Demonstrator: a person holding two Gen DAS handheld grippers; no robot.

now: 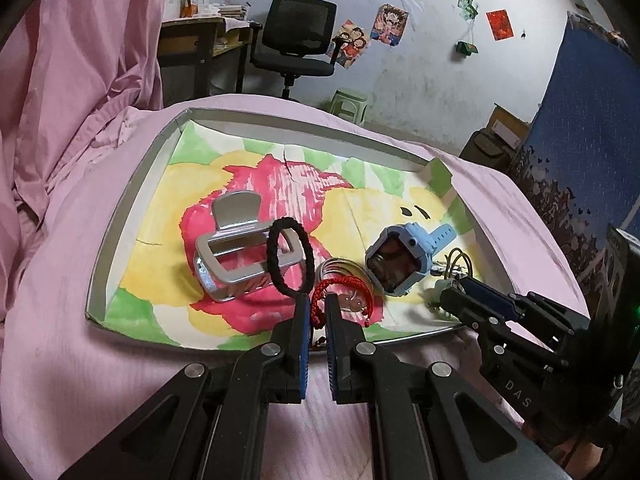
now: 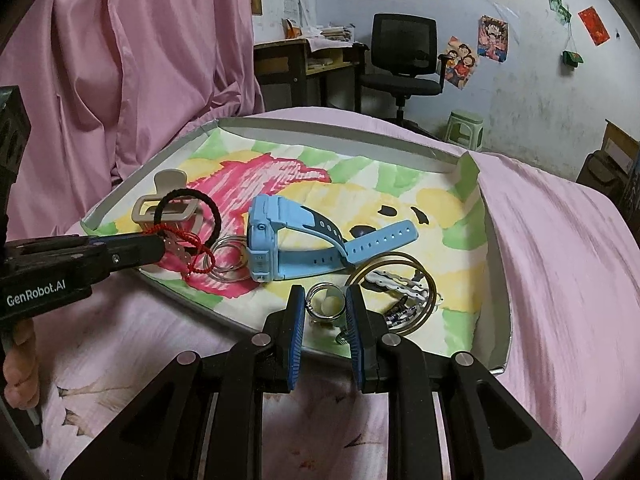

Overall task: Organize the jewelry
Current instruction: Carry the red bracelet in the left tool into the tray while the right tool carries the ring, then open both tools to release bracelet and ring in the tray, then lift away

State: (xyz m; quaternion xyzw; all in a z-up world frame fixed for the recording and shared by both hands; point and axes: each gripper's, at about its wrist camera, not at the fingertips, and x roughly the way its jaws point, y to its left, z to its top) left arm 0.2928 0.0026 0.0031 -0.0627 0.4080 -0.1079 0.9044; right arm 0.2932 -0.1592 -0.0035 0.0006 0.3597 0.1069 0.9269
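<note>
Red cord bracelet (image 1: 320, 304) pinched in left gripper (image 1: 318, 304), ring (image 2: 326, 304) clamped in right gripper (image 2: 324, 300)

On the tray (image 2: 496, 256) I count one silver hair claw clip (image 1: 230, 258), one black hair tie (image 1: 289, 256), one red cord bracelet (image 1: 340, 300) and one blue smartwatch (image 2: 296, 236). There are some thin clear bangles (image 2: 228, 260) stacked together, maybe three, but I cannot count them exactly. Further I see two thin gold bangles (image 2: 394, 292), one white bead bracelet (image 2: 394, 282) and one silver ring (image 2: 326, 304). Two grippers are there.
</note>
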